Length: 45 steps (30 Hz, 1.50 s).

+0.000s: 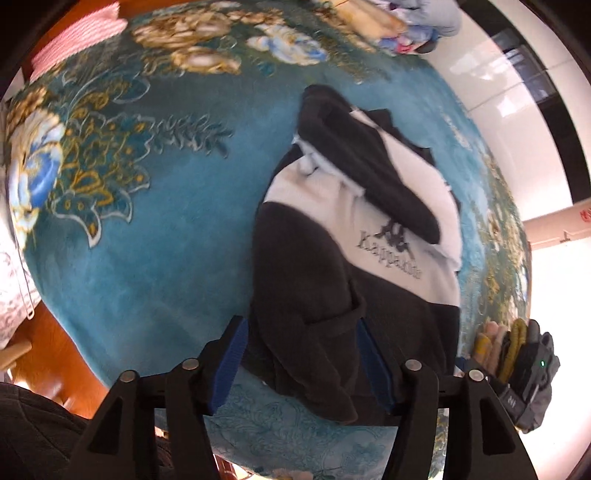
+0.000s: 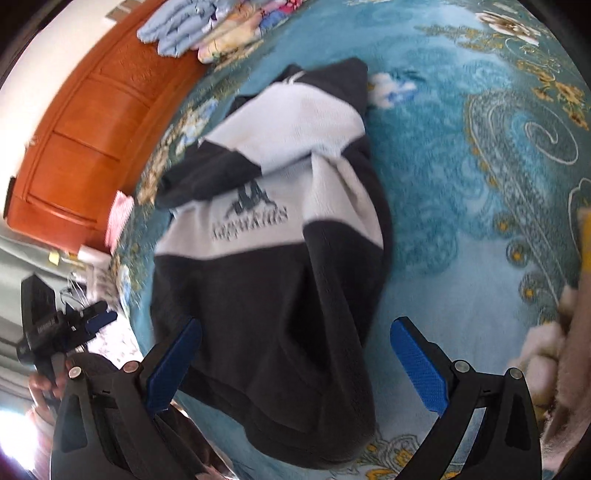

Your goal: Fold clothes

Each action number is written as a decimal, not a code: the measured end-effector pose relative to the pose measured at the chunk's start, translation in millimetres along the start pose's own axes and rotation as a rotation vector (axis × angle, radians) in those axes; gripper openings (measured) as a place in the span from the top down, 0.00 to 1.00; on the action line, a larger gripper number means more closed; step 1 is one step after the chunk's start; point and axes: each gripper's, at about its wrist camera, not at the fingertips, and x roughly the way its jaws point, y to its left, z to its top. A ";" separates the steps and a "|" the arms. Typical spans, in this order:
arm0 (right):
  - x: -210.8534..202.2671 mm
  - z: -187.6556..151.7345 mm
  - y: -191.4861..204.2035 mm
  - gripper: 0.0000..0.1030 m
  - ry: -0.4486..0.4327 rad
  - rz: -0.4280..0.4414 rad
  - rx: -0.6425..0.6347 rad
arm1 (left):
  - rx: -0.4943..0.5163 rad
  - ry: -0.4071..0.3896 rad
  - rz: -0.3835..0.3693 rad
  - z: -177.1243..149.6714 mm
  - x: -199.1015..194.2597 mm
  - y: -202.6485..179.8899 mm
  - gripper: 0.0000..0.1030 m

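Both jaws apart, sweatshirt [image 2: 273, 236] hem nearest, lengthwise away, blanket [image 2: 461, 184] beneath

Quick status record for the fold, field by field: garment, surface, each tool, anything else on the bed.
garment: black and white fleece sweatshirt with a dark chest logo, rumpled, one black sleeve lying across the white panel
surface: teal floral blanket, garment near its edge
left tool: open, blue pads on either side of the sweatshirt's black hem, not closed on it
right tool: open wide, above the black lower part, holding nothing
other items: stack of folded pastel clothes at the far edge
blur: both views motion-blurred
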 end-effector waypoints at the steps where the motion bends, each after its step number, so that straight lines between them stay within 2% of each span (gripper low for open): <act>1: 3.1 -4.0 -0.6 0.01 0.010 -0.009 -0.008 | -0.013 0.021 0.016 0.4 6.4 2.2 0.36; 5: 10.3 -17.5 1.1 0.01 0.020 -0.060 -0.048 | -0.018 0.062 0.069 -1.8 21.5 6.1 0.36; 7: 9.6 -18.4 0.2 0.01 0.010 -0.063 -0.025 | -0.011 0.087 0.102 -3.1 29.8 5.6 0.36; 11: 7.7 -25.5 -1.0 0.01 0.019 -0.067 -0.003 | -0.034 0.098 0.104 -2.9 34.3 12.5 0.36; 16: -2.7 -47.2 11.8 0.01 0.050 -0.090 -0.083 | -0.063 0.112 0.105 -2.7 39.8 21.2 0.36; 19: -8.4 -66.5 28.3 0.01 0.087 -0.114 -0.211 | -0.081 0.120 0.106 -2.6 43.1 26.5 0.36; 24: 4.5 -97.0 43.2 0.01 0.160 -0.243 -0.421 | -0.102 0.094 0.064 -1.3 35.2 31.4 0.36; 28: 22.7 -108.8 41.2 0.01 0.126 -0.412 -0.482 | -0.119 0.074 0.031 -0.3 28.8 35.3 0.36; 31: 14.1 -92.3 42.9 0.01 0.003 -0.491 -0.463 | -0.090 0.055 0.009 -2.0 22.2 32.2 0.36; 34: -9.4 -56.4 44.4 0.01 -0.134 -0.476 -0.381 | -0.070 0.039 -0.004 -1.2 18.4 29.7 0.36; 36: -19.8 -30.4 42.5 0.01 -0.191 -0.465 -0.318 | -0.055 0.028 -0.014 -1.2 14.1 28.5 0.36; 40: -21.7 8.5 37.8 0.01 -0.218 -0.456 -0.209 | 0.046 0.017 -0.036 -8.0 11.6 4.5 0.36; 45: -14.2 35.0 40.4 0.01 -0.222 -0.464 -0.148 | 0.340 0.057 0.113 -38.8 29.8 -51.3 0.36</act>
